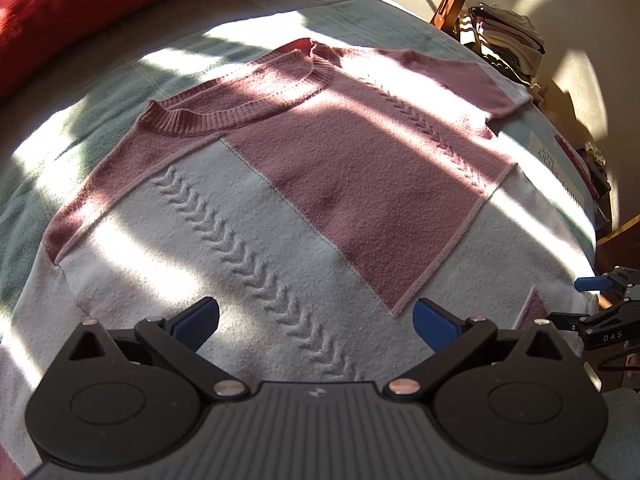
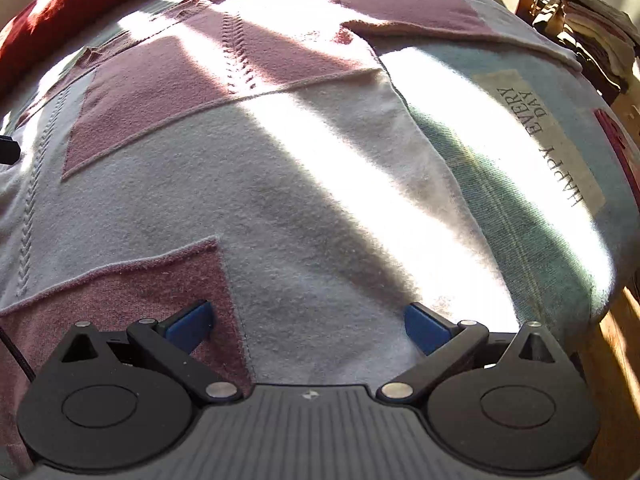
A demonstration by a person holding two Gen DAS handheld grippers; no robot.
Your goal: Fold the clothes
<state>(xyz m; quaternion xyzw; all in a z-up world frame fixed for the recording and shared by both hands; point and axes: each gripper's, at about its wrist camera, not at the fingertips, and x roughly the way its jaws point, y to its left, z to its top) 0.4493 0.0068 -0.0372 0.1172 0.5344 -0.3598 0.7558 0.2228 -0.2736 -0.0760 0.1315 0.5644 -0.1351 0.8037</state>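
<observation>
You are seeing one sweater (image 1: pixel 304 184), pink and white, lying flat on bed (image 1: pixel 360 12); your left gripper (image 1: pixel 316 320) and right gripper (image 2: pixel 308 326) hanging wide open, holding nothing

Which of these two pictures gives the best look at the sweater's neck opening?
The left wrist view: the ribbed collar lies whole and unobstructed on the sweater. In the right wrist view it sits squeezed at the far top-left edge, barely readable.
</observation>
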